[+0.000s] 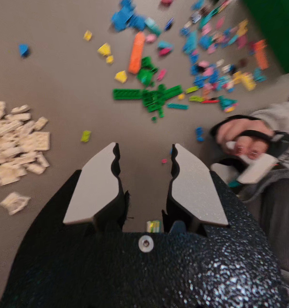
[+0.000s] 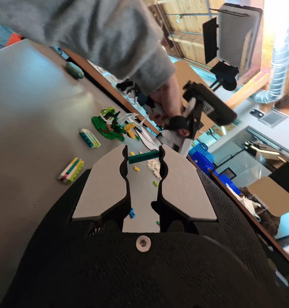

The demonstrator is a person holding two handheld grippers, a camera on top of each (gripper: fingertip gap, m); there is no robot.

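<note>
While the left gripper (image 1: 145, 146) hangs wide open and empty at lower centre, above bare grey tabletop (image 1: 57, 75), the right gripper (image 2: 143, 155) at frame centre pinches a dark teal brick (image 2: 143, 157) by its ends; that slim endwise hold could let it twist free

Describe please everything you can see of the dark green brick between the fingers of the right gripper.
The dark green brick is a long, narrow plastic building piece of a teal-green colour, with a rough, studded-looking side. It lies crosswise between the two fingertips of the right gripper, slightly tilted, its right end higher. Each end meets the black inner pad of a finger, so it looks clamped lengthwise. It is lifted above the grey table, over scattered small yellow and white pieces. Nothing else touches it.
</note>
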